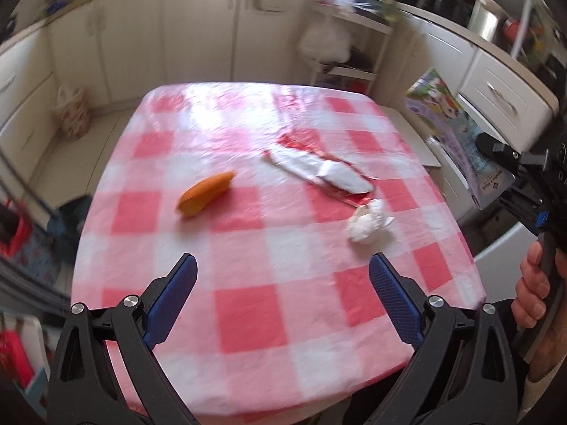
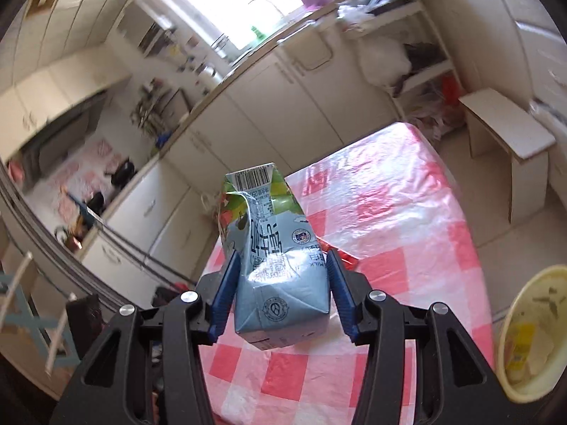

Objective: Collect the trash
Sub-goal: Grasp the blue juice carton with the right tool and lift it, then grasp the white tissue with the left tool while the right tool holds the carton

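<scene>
My right gripper (image 2: 281,260) is shut on a crumpled blue and green milk carton (image 2: 273,248) and holds it up above the pink checked table (image 2: 407,191). A yellow bin (image 2: 531,333) with trash inside stands at the lower right of that view. My left gripper (image 1: 281,265) is open and empty over the near part of the table (image 1: 248,304). On the table lie an orange peel (image 1: 205,194), a flattened red and white wrapper (image 1: 319,171) and a crumpled white paper ball (image 1: 368,221).
Cream kitchen cabinets (image 1: 198,28) run behind the table. A white shelf unit (image 1: 347,53) stands at the back. A low white stool (image 2: 506,134) stands to the table's right. The hand on the right gripper's grip (image 1: 535,283) shows at the right edge.
</scene>
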